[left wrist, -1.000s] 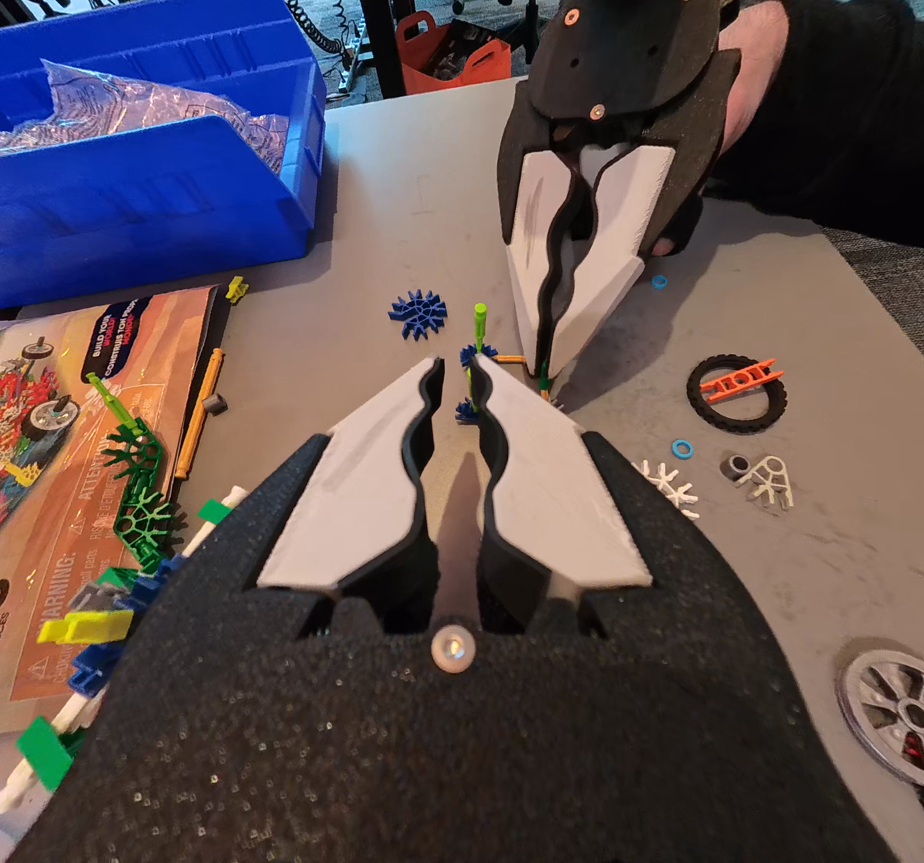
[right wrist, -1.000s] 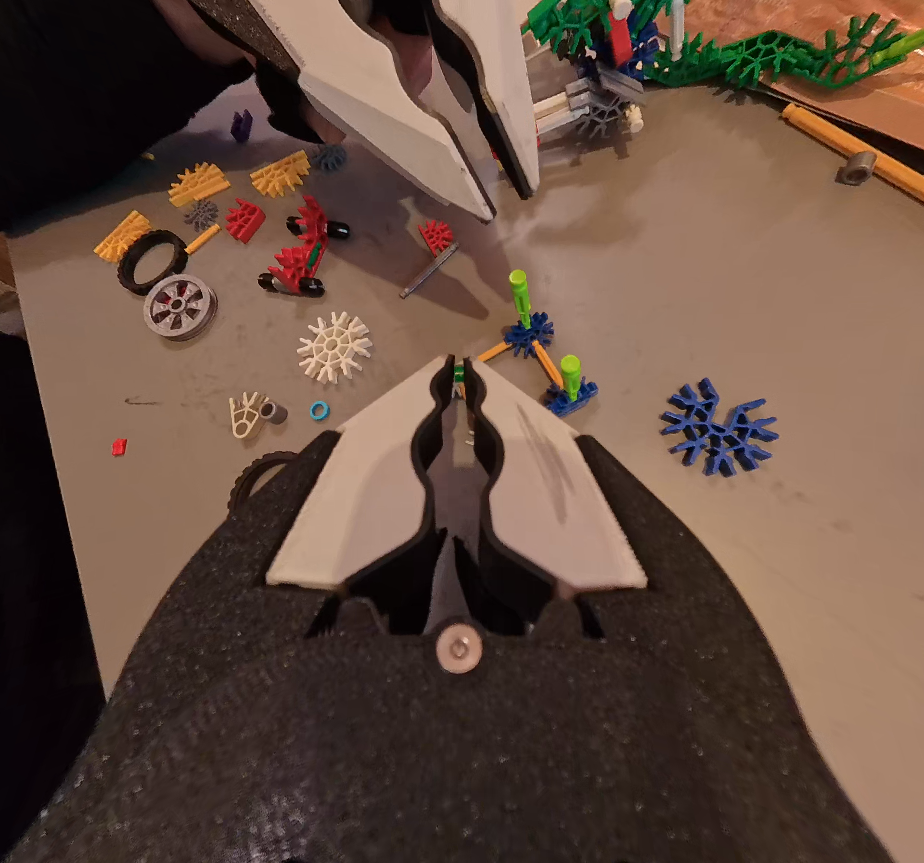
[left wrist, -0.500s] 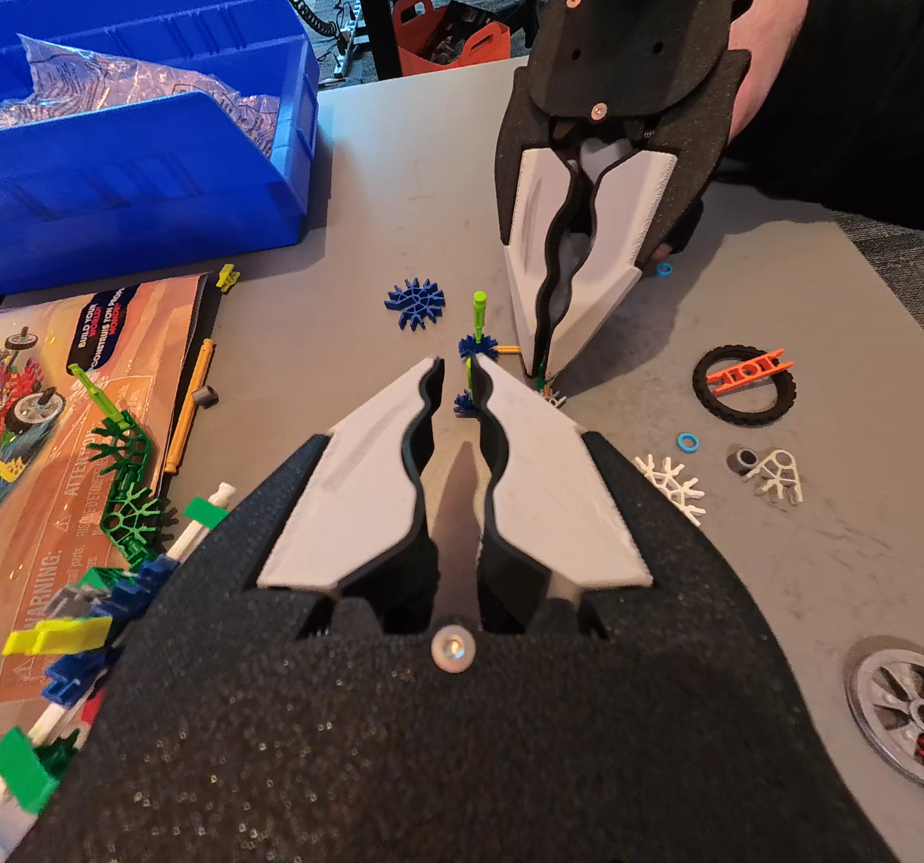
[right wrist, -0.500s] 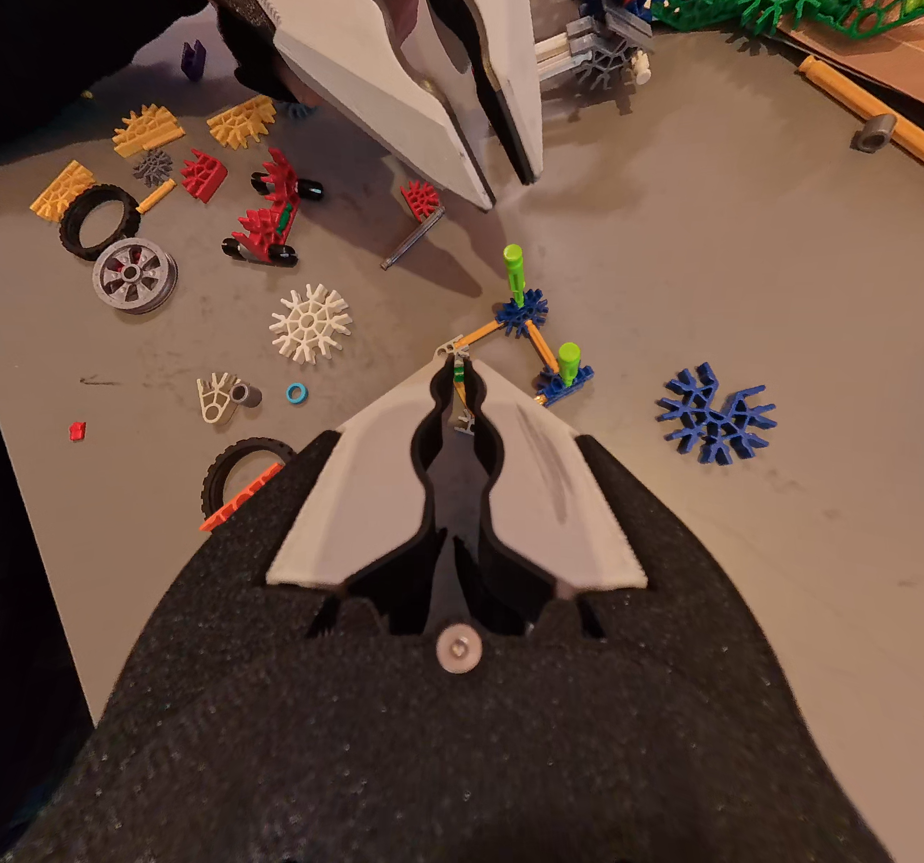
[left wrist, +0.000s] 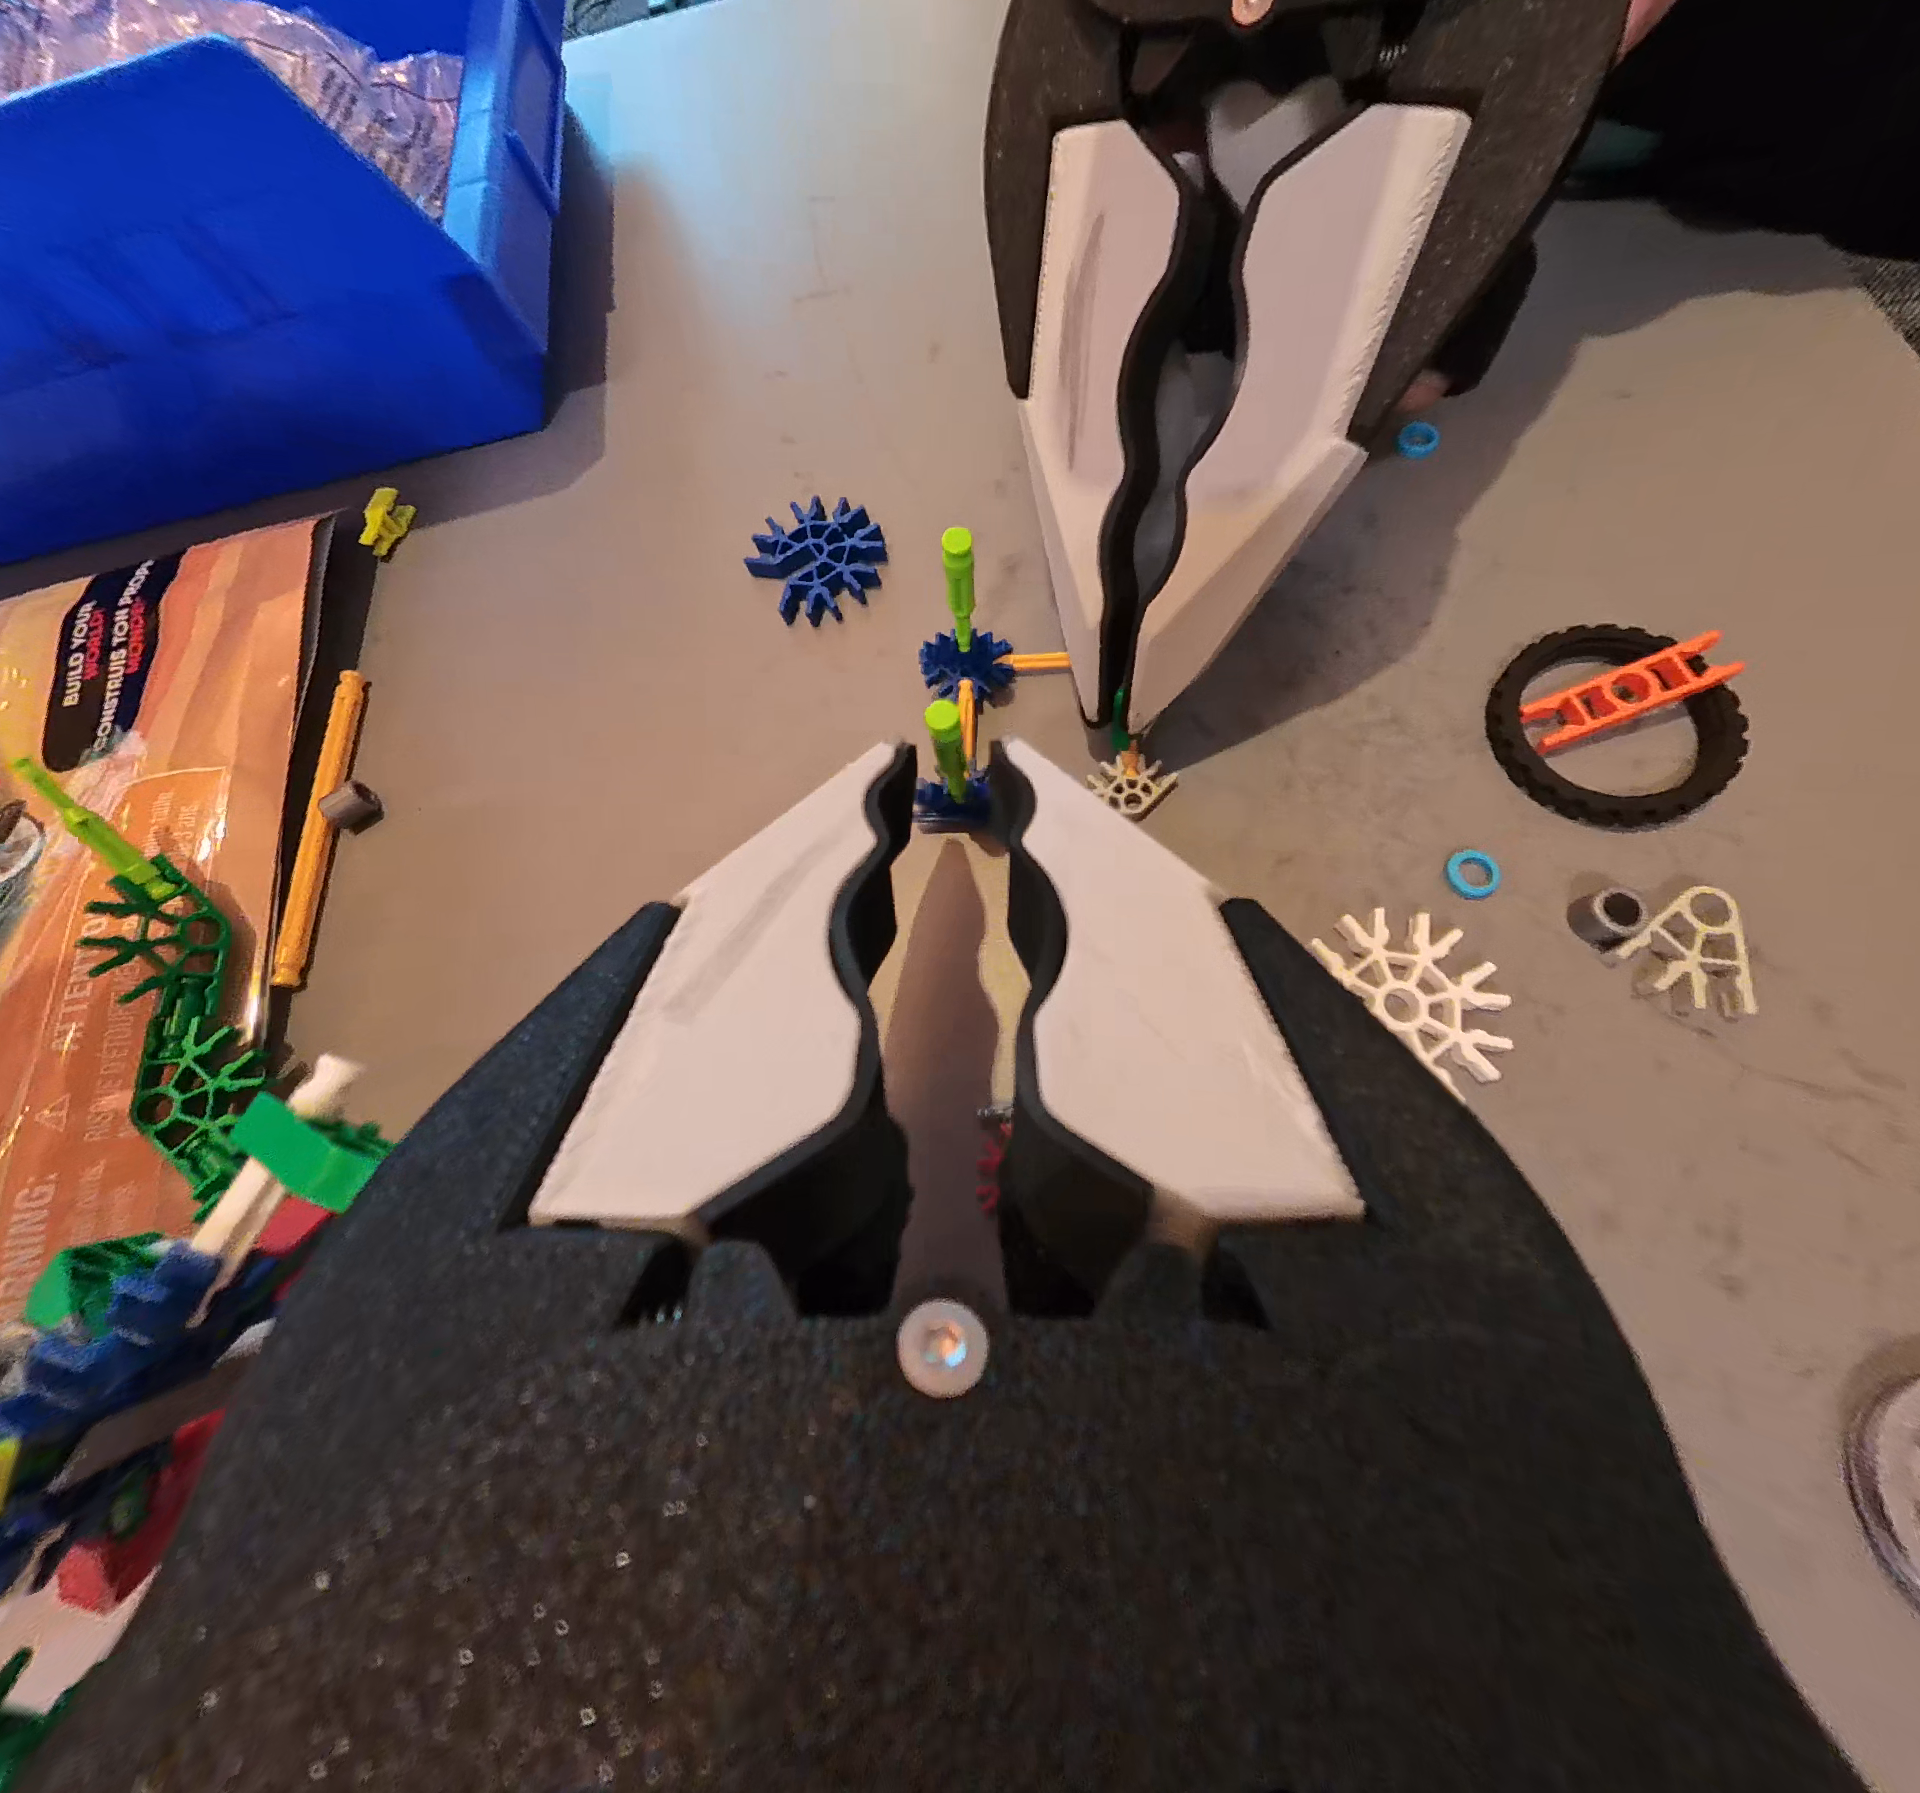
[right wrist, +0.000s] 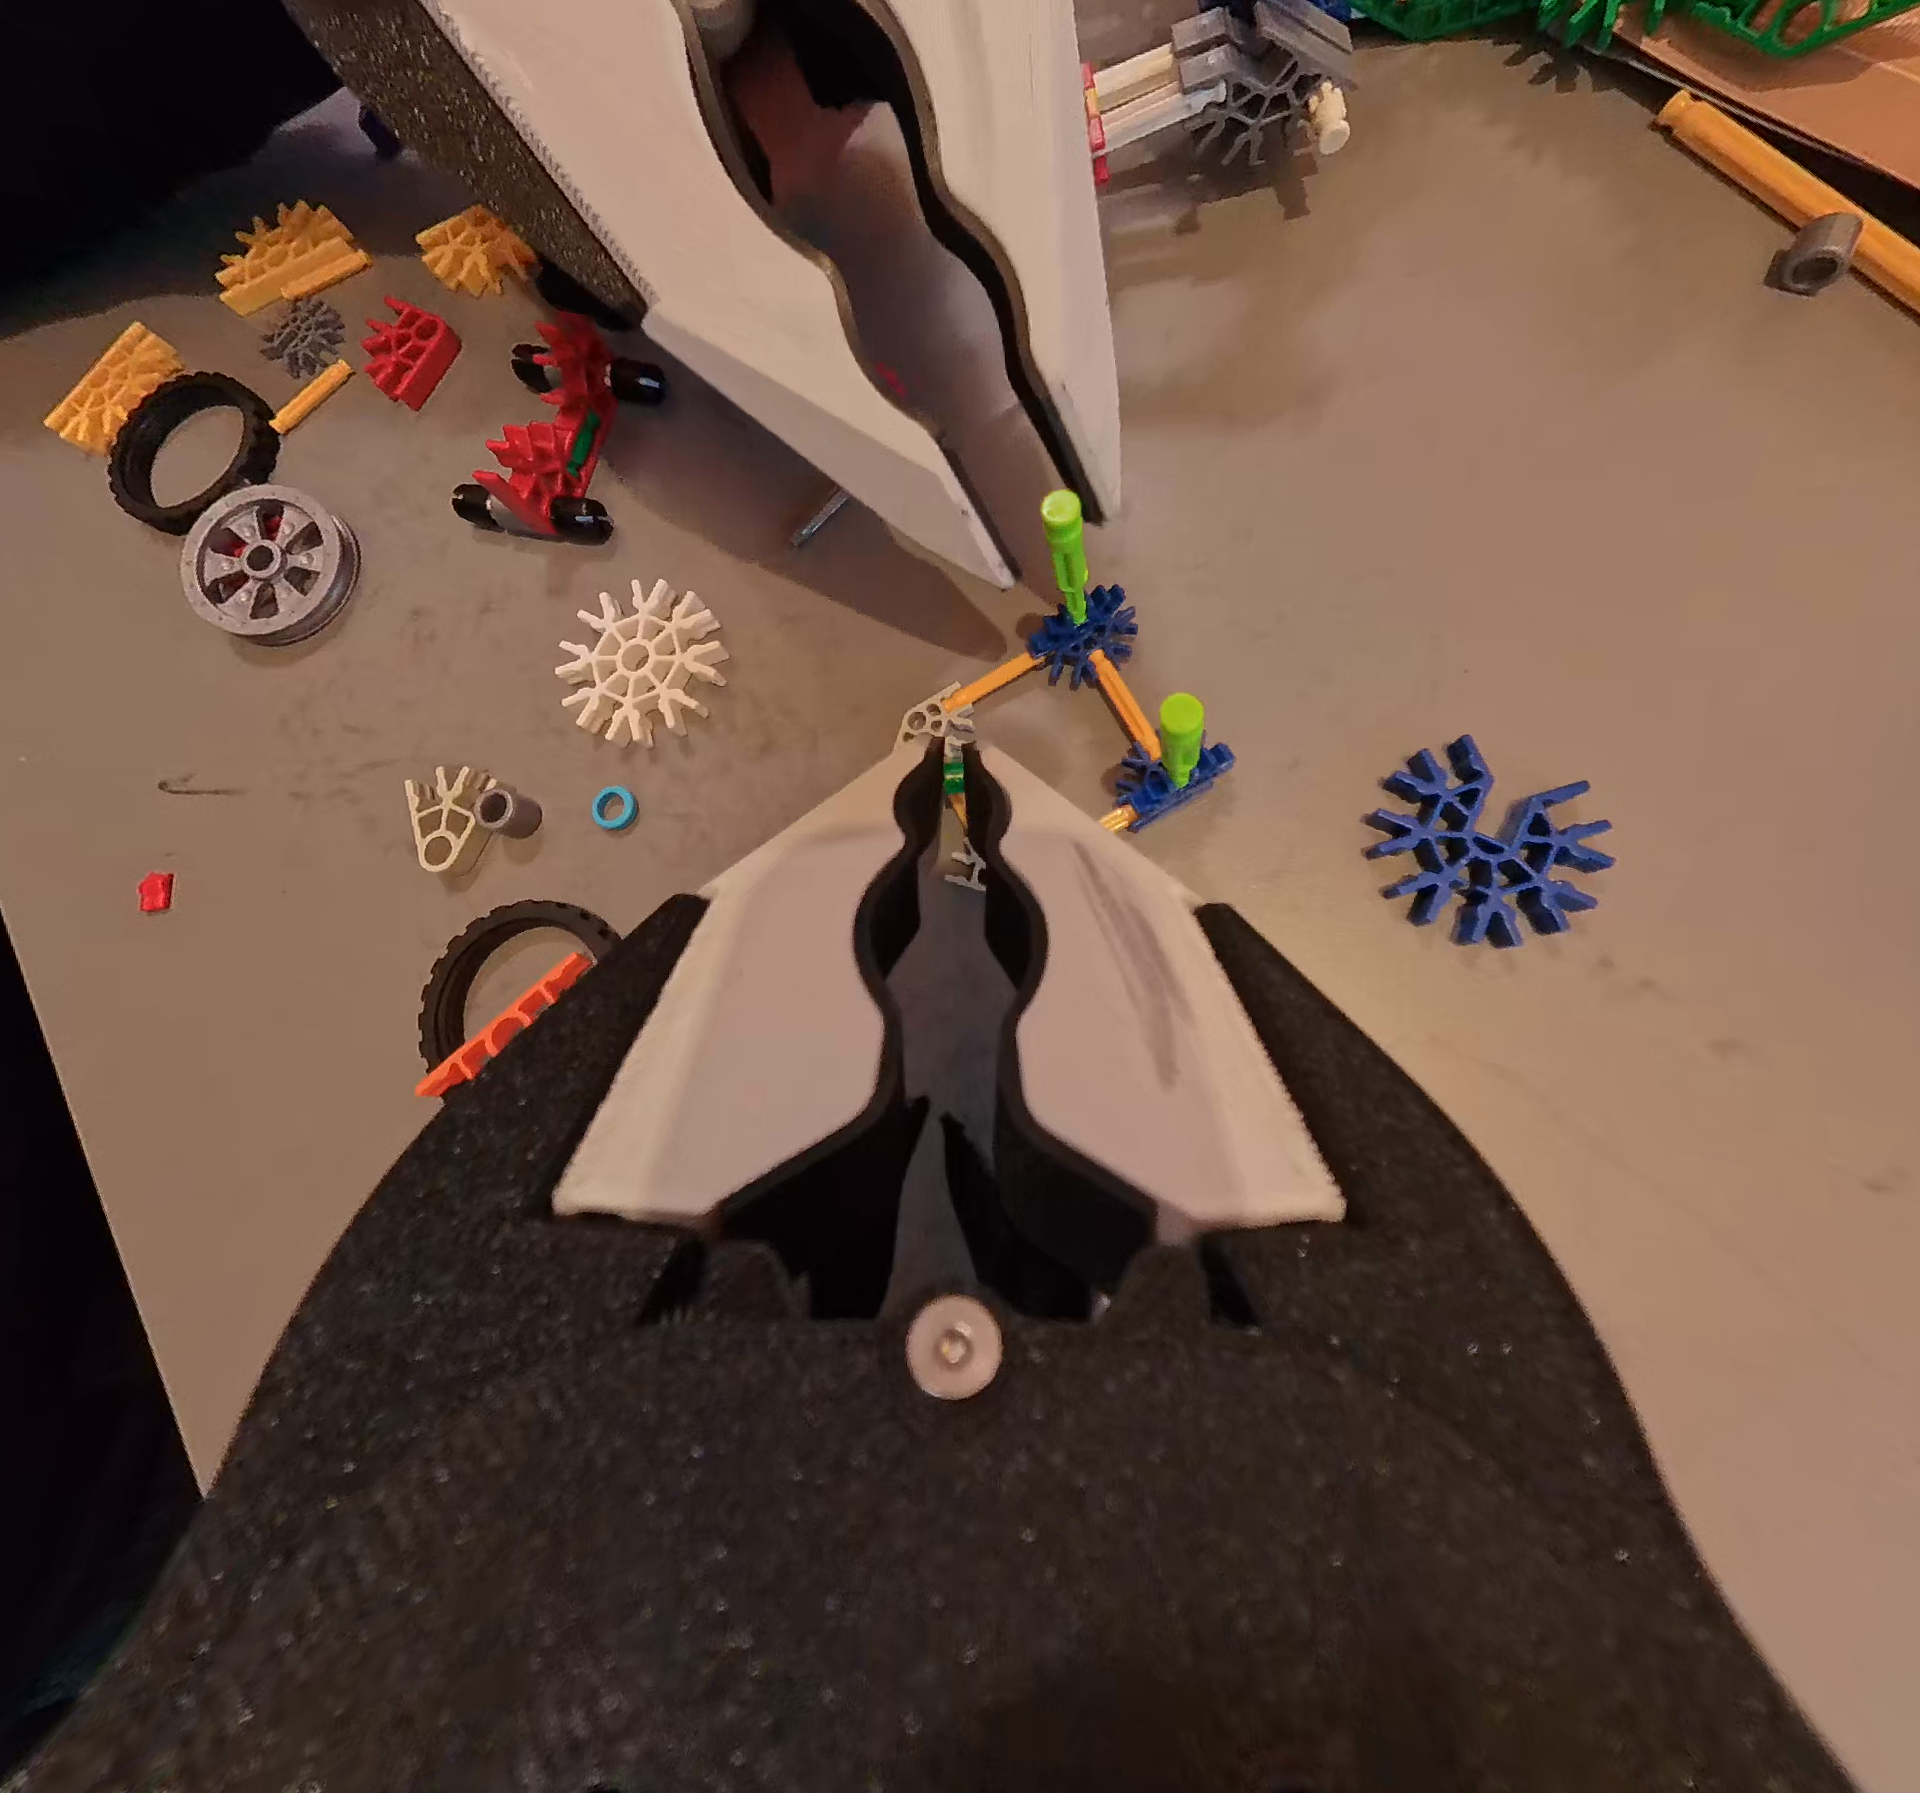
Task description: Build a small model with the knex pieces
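Left tool: the left tool (left wrist: 951, 777) is released, with its fingers spread a little. They sit on either side of a blue connector (left wrist: 951, 805) that carries an upright lime rod (left wrist: 940, 735). Whether the pads touch it, I cannot tell.
Right tool: opposite, the right tool (right wrist: 948, 756) is clenched on a short dark green rod (right wrist: 951, 777). That rod plugs into a pale grey connector (right wrist: 935, 720) resting on the table (left wrist: 727, 289).
The piece: these parts form a small frame (right wrist: 1081, 683) lying flat between the two tools. Orange rods (right wrist: 1122, 699) link the grey connector, the blue connector and a second blue connector (right wrist: 1174, 777), which has a lime rod of its own.
Handling: it looks feather-light. The plastic is stiff, but the joints are snap fits, so I would expect it to skid, pivot or pop apart under a sideways push.
Where to grip: the chunky connector hubs look like the safest hold, better than the thin rods.
Nearby: a loose blue double connector (left wrist: 816, 559) lies just beyond the frame. A white snowflake connector (left wrist: 1413, 995) and a tyre (left wrist: 1616, 735) with an orange part across it lie to the side.
Further off: there is a blue bin (left wrist: 260, 289) with a plastic bag in it, and a printed booklet (left wrist: 156, 704) under a green build. The right wrist view also shows red and yellow connectors and a grey wheel hub (right wrist: 265, 564).
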